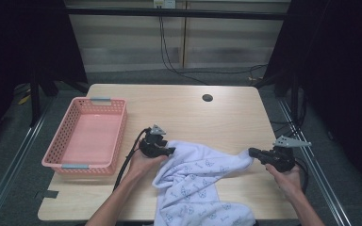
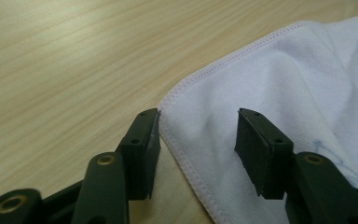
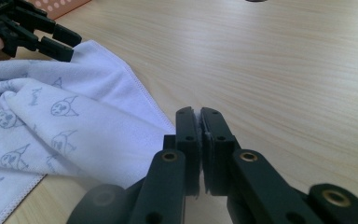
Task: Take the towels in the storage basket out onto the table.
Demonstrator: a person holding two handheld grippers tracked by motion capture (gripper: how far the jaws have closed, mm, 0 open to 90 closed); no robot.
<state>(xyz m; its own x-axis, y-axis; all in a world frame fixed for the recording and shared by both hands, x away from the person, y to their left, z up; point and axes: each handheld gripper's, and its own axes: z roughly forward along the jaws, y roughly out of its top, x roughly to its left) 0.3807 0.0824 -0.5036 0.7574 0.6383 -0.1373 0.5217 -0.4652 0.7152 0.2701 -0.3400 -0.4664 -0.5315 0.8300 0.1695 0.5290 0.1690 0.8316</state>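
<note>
White terry cloth with small blue cat-face prints, the towel (image 1: 202,181) lies rumpled on the bench (image 1: 184,110) to the right of the pink basket (image 1: 87,136), its near part drooping over the bench's front edge. The right hand-held gripper (image 1: 253,151) is pinched shut on the towel corner farthest from the basket. The left hand-held gripper (image 2: 198,137) stands half open astride the corner nearest the basket, hem between the pads, not yet pressed. The step looks like taking both corners for spreading or folding; the next move calls for closing the left jaws squarely on that hem without pushing it away. Count: one towel, one basket, two hand-held grippers.
</note>
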